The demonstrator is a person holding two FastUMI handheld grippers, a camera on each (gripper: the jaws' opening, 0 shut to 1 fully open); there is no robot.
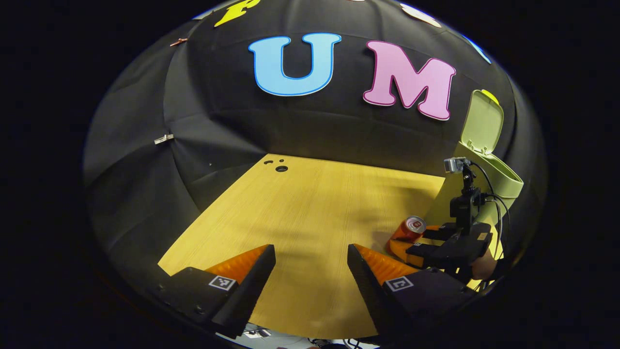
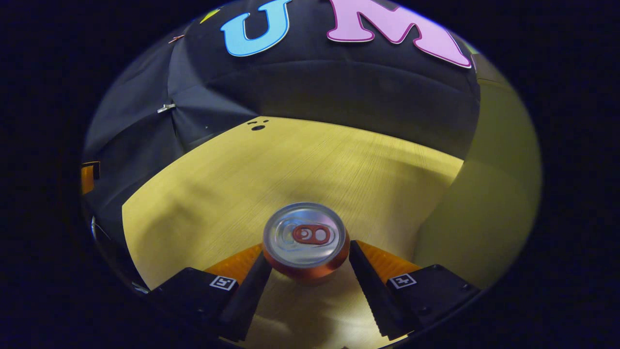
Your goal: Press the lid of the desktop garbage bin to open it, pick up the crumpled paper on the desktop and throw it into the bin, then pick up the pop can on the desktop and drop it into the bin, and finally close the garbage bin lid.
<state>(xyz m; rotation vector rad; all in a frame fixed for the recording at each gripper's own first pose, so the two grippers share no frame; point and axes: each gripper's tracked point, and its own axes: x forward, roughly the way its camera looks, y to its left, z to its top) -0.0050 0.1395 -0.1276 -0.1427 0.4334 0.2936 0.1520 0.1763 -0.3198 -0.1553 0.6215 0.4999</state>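
The right hand-held gripper (image 2: 306,271) has its fingers on either side of the upright pop can (image 2: 306,241) on the wooden surface (image 1: 310,203), close beside the green bin (image 1: 489,179); whether both press it is unclear. The bin's lid (image 1: 482,121) stands open. The left hand-held gripper (image 1: 311,271) hovers spread apart and empty.

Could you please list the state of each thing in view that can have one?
Garbage bin: open, its lid raised upright.
Pop can: upright on the desk, sealed, between the fingers of the right hand-held gripper; contact unclear.
Right hand-held gripper: around the can; whether it has closed cannot be told.
Left hand-held gripper: open, holding nothing, over the desk.
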